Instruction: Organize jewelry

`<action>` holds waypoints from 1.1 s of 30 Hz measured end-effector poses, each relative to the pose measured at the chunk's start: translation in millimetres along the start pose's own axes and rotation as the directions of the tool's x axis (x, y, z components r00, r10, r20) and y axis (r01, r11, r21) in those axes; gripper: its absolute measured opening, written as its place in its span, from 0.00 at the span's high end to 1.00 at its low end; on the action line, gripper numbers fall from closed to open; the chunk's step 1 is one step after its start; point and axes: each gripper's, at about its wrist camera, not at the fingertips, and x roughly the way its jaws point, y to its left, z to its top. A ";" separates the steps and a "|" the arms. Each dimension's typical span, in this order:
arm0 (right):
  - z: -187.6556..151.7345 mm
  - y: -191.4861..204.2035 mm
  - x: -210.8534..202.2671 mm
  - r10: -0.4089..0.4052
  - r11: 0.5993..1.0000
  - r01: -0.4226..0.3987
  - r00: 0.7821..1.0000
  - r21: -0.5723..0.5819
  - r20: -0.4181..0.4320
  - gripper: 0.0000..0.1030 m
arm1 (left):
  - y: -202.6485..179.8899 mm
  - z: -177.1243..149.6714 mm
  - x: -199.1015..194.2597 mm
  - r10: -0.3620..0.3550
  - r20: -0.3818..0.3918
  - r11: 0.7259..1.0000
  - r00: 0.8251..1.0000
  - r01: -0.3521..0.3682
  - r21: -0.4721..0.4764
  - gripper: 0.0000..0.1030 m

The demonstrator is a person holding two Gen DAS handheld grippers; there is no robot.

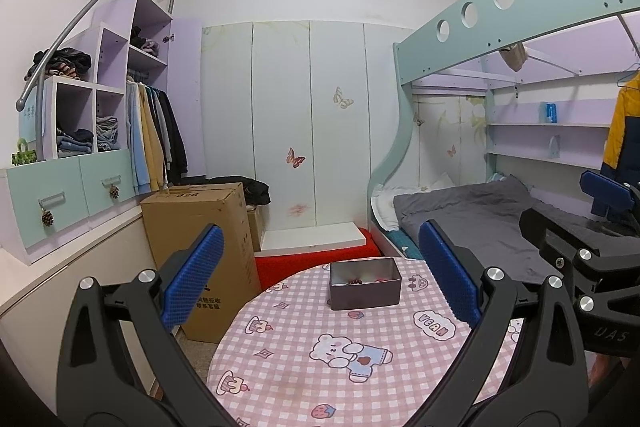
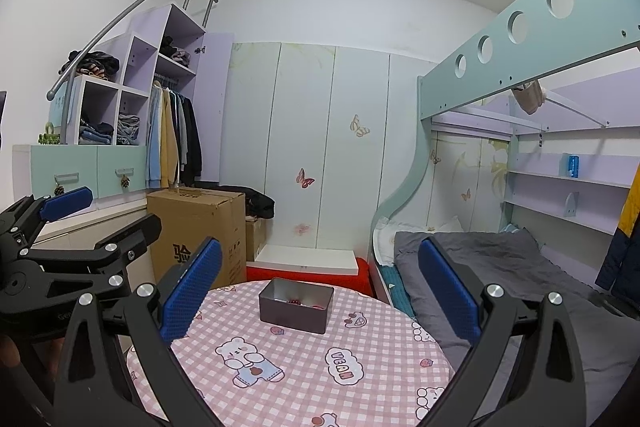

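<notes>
Both claws hung spread and empty above the round table with its pink checked cloth, the left claw and right claw side by side, while the grey tin (a few small reddish jewelry pieces inside) sat near the table's far edge

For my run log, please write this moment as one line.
left gripper: open, empty | right gripper: open, empty | tin: on table, open, small beads inside | jewelry outside tin: none seen
</notes>
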 end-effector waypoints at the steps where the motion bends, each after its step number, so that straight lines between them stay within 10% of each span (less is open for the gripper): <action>1: -0.3 -0.2 -0.1 0.000 1.000 0.000 1.000 -0.001 0.001 0.08 | 0.0 -0.1 -0.2 0.000 0.000 1.000 1.000 0.000 0.001 0.07; 33: -1.7 0.3 1.2 -0.007 1.000 0.007 1.000 -0.004 -0.009 0.08 | 0.9 -0.8 0.5 0.001 -0.001 1.000 1.000 -0.001 0.001 0.07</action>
